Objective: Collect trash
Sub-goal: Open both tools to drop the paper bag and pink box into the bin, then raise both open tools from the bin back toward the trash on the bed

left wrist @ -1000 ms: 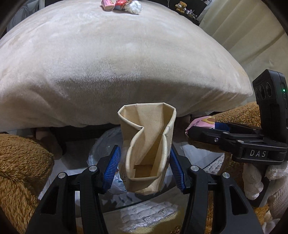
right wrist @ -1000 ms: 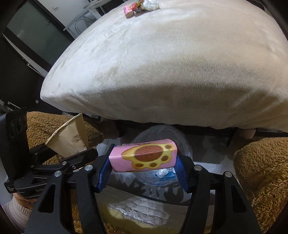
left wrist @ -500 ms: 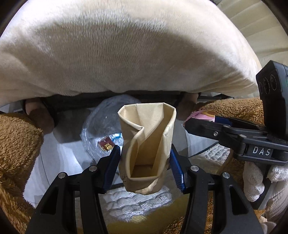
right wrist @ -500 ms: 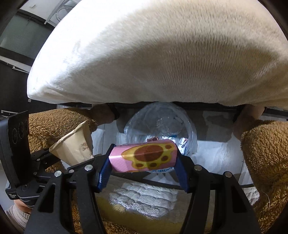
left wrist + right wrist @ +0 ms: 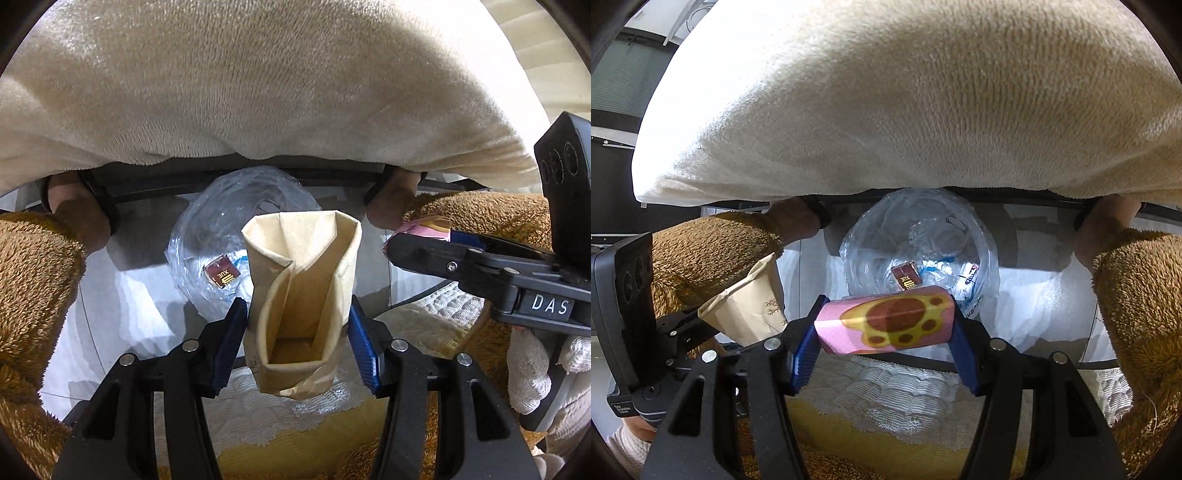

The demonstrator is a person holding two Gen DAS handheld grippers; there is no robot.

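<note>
The left gripper [image 5: 297,332] is clamped on a crumpled tan paper cup [image 5: 303,295], its blue pads [image 5: 231,343] pressing the creased walls from both sides; the cup's open mouth faces forward and its flat bottom shows inside, toward the camera. In the right wrist view the same cup [image 5: 750,306] appears at the lower left, held by the left gripper [image 5: 713,321] beside the right one. The right gripper [image 5: 884,350] is closed on a pink packet printed with a yellow and brown paw mark [image 5: 886,319], held crosswise between its blue pads [image 5: 803,356]; from the left wrist view only a pink and yellow end of that packet [image 5: 424,229] peeks out past the dark finger of the right gripper [image 5: 424,254], which reaches in from the right with a white-gloved hand [image 5: 532,369] behind it. Beyond and below both held pieces sits a bin lined with a clear plastic bag [image 5: 919,251], and in it lie a small dark red wrapper with gold lettering [image 5: 907,278] and some white and blue scraps [image 5: 964,280]. The bin stands on a pale glossy floor [image 5: 1041,295]. A cream plush blanket [image 5: 905,99] fills the upper part of both views, its edge hanging over the bin. Brown fleece-clad legs [image 5: 1137,295] frame the bin on either side, and a yellow and white patterned cloth [image 5: 886,406] lies just under the grippers
</note>
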